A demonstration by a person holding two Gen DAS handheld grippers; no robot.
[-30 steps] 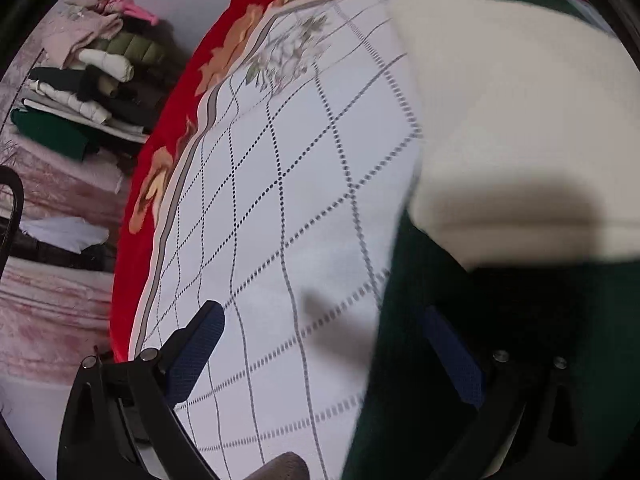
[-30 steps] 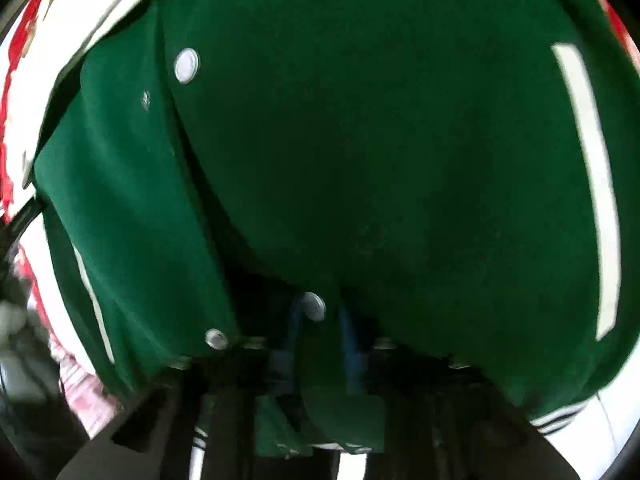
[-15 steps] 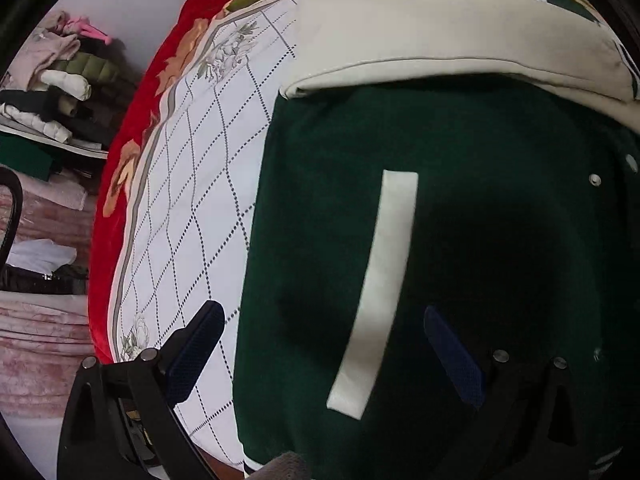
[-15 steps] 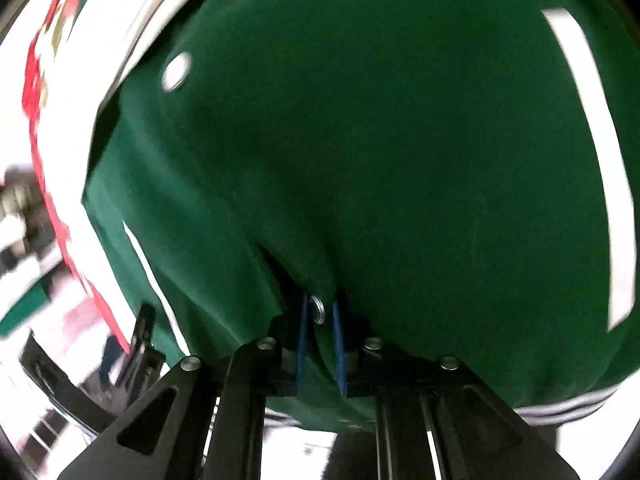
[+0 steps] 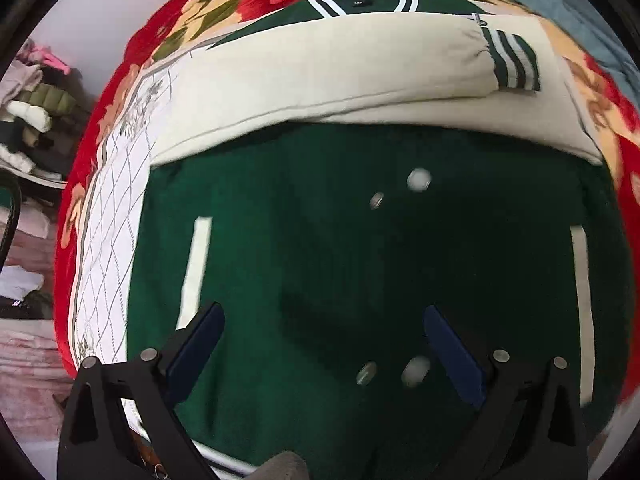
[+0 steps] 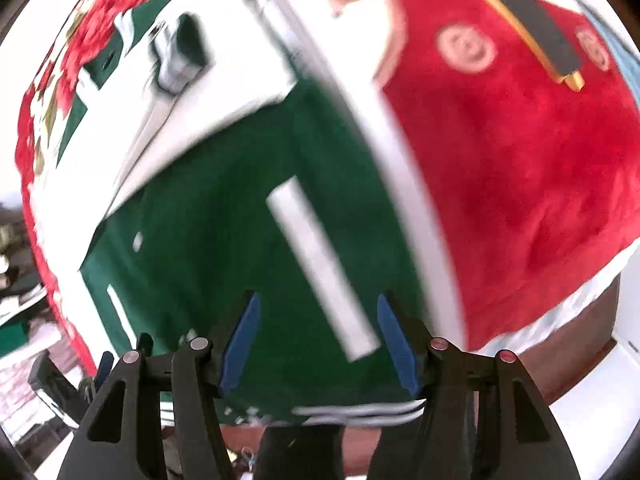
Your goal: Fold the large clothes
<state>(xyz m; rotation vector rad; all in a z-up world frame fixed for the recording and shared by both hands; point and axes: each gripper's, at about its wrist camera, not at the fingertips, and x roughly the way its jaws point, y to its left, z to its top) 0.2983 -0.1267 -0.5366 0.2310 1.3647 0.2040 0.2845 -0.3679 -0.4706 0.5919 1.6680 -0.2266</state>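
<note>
Green jacket [image 5: 320, 240] covered most of the blanket [image 5: 104, 216]; a clothes pile [image 5: 32, 100] blocked the left edge.

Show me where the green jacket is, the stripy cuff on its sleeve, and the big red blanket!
green jacket [image 5: 320, 240]: left wrist view, on the dark green front panel.
stripy cuff [image 5: 514, 64]: left wrist view, on the green-and-white ribbed end of the cream sleeve.
red blanket [image 6: 520, 168]: right wrist view, on the plain red part.
</note>
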